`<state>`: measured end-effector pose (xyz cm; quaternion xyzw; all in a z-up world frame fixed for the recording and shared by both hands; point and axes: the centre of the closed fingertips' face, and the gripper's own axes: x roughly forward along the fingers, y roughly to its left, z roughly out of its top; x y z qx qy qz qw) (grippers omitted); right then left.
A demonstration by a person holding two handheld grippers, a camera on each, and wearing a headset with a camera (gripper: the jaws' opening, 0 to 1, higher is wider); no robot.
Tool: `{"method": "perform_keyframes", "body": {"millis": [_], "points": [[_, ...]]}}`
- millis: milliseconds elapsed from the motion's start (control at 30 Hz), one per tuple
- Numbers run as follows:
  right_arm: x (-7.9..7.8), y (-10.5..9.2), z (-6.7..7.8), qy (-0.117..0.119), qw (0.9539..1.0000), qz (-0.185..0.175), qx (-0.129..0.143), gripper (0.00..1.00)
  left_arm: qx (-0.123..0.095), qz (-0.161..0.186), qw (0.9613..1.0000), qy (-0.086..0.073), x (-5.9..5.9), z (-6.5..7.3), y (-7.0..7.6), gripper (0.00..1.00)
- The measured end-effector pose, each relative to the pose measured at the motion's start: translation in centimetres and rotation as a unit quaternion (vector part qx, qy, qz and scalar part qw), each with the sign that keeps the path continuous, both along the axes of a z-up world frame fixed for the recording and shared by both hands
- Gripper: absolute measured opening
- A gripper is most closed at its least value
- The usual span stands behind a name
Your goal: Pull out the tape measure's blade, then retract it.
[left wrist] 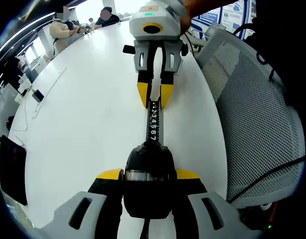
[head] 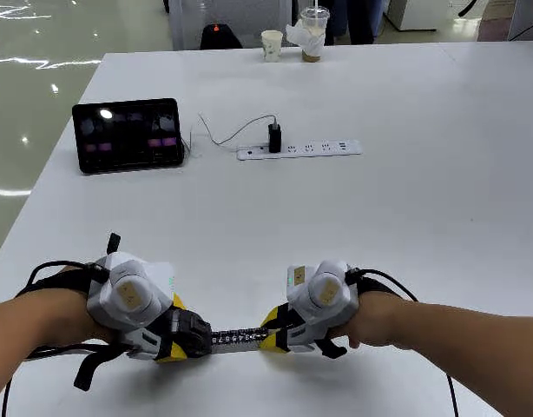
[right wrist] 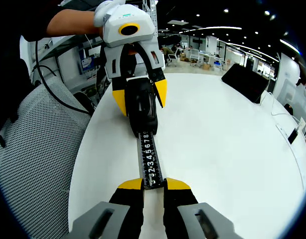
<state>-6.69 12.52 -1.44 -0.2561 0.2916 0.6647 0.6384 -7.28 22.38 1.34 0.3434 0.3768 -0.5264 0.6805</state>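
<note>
A black tape measure case [left wrist: 148,174] sits between the yellow-tipped jaws of my left gripper [left wrist: 145,175], which is shut on it; the same case [right wrist: 141,107] and left gripper [right wrist: 139,97] face me in the right gripper view. A short length of black blade [head: 239,335] with white numerals runs from the case [head: 190,334] to my right gripper [head: 273,337]. The blade's end [right wrist: 153,180] is pinched in my right gripper [right wrist: 153,185], which is shut on it. Seen from the left, the right gripper [left wrist: 153,95] holds the blade [left wrist: 153,124] just above the white table.
On the white table [head: 379,208] farther away lie a dark tablet [head: 128,135] and a white power strip [head: 299,149] with a black plug and cable. Two cups [head: 292,39] stand at the far edge. A mesh office chair [left wrist: 252,114] is beside the table.
</note>
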Motion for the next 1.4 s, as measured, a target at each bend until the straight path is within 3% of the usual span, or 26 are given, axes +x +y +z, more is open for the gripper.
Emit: {"method": "perform_keyframes", "body": {"millis": [1400], "points": [[0.3, -4.0, 0.3, 0.001, 0.9999, 0.008, -0.009, 0.10, -0.002, 0.003, 1.0000, -0.001, 0.0, -0.1, -0.1, 0.33]]}}
